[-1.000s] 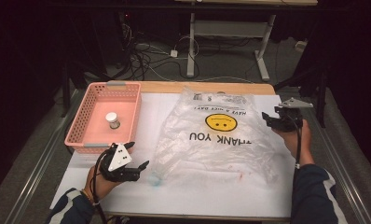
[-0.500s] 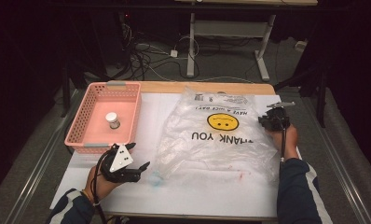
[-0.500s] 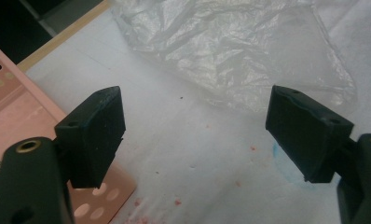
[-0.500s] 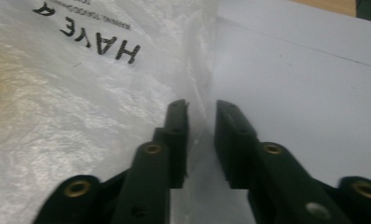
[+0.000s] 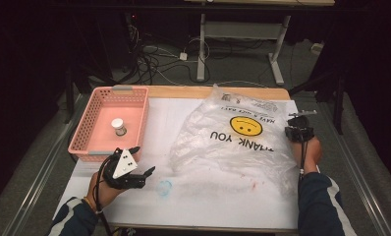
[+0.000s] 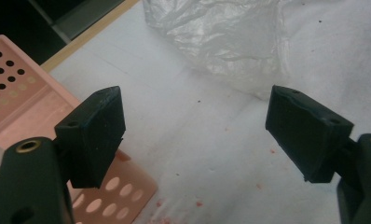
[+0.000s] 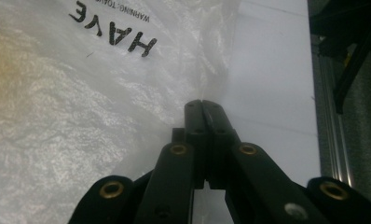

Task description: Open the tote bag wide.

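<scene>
Table (image 5: 193, 211): white-covered, with a bare wooden strip along the far edge.
Plastic bag (image 5: 233, 142): a clear "THANK YOU" smiley bag lying flat on the right half of the table, its print facing away from the person.
Pink basket (image 5: 97, 128): at the far left, with a small white-capped jar (image 5: 118, 127) standing inside.
Right gripper (image 5: 298, 132): at the bag's right edge; its jaws have just been closing and now meet, apparently pinching a fold of the film at the tips.
Left gripper (image 5: 143, 173): near the table's front left, jaws wide apart, holding nothing.
Doing the step well: I judge the pinch should catch only one layer at the edge, then lift slowly so the thin film does not slip or tear.
Right gripper view: shows the bag (image 7: 104, 93) edge crumpling up into the closed tips, which the high view is too distant to show.
Left gripper view: shows the bag's near corner (image 6: 225, 42) well apart from its pads (image 6: 97, 133).
</scene>
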Tool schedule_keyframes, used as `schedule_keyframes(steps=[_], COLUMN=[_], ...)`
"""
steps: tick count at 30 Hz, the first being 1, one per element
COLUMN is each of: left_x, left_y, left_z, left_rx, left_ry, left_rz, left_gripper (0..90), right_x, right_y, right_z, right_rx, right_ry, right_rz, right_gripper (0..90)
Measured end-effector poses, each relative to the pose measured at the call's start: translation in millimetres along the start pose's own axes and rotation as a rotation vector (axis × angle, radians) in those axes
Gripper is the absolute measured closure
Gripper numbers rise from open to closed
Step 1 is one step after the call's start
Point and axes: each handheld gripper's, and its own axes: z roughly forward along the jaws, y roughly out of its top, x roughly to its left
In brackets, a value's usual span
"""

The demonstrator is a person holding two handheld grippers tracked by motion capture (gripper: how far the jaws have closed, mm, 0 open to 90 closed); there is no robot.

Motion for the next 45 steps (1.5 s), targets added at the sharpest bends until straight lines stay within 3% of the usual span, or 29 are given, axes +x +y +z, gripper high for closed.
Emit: schedule_keyframes(steps=[2, 4, 7, 17, 19, 21, 23, 25, 26, 30, 34, 37, 40, 45], left_x=[1.3, 2.3, 3.0, 5.2, 4.4, 3.8, 3.5, 3.0, 3.0, 0.9, -0.6, -1.1, -1.2, -0.8], left_y=[-0.3, -0.9, -1.8, -3.8, -3.2, -2.9, -3.1, -3.4, -3.4, -3.1, -2.9, -3.2, -3.5, -3.8], left_z=[-1.4, -3.4, -5.1, -11.7, -11.7, -11.5, -10.4, -9.0, -9.0, -5.6, -4.6, -3.9, -3.4, -3.7], left_rx=[-0.003, -0.003, -0.007, -0.011, -0.011, -0.012, -0.012, -0.008, -0.008, 0.004, 0.006, 0.011, 0.014, 0.012], left_ry=[0.005, 0.01, 0.012, 0.02, 0.018, 0.015, 0.013, 0.009, 0.009, 0.002, -0.003, -0.005, -0.008, -0.008], left_rz=[0.001, 0.006, 0.001, -0.005, -0.001, 0.0, -0.003, -0.003, -0.003, 0.003, 0.005, 0.007, 0.007, 0.005], left_gripper=[19.2, 19.2, 19.2, 19.2, 19.2, 19.2, 19.2, 19.2, 19.2, 19.2, 19.2, 19.2, 19.2, 19.2], right_x=[-2.4, 1.0, 6.9, 33.1, 40.5, 44.5, 46.2, 51.3, 55.4, 88.1, 130.9, 161.8, 186.2, 214.9], right_y=[-5.8, -11.3, -21.6, -56.5, -61.1, -61.5, -57.6, -53.4, -50.9, -42.2, -36.9, -36.1, -35.1, -33.1], right_z=[-7.5, -17.5, -32.4, -77.2, -82.5, -89.4, -99.4, -111.9, -118.0, -137.7, -145.1, -144.4, -137.5, -123.9], right_rx=[0.002, 0.009, 0.017, 0.017, 0.018, -0.02, -0.074, -0.16, -0.194, -0.288, -0.309, -0.295, -0.257, -0.178], right_ry=[0.043, 0.039, 0.07, 0.208, 0.221, 0.213, 0.237, 0.276, 0.325, 0.448, 0.546, 0.604, 0.632, 0.637], right_rz=[0.027, -0.025, -0.073, -0.156, -0.195, -0.229, -0.233, -0.231, -0.231, -0.328, -0.445, -0.525, -0.628, -0.74], right_gripper=[90.0, 90.0, 90.0, 86.8, 80.5, 73.6, 65.8, 60.7, 59.6, 52.2, 45.5, 44.1, 44.5, 44.6])
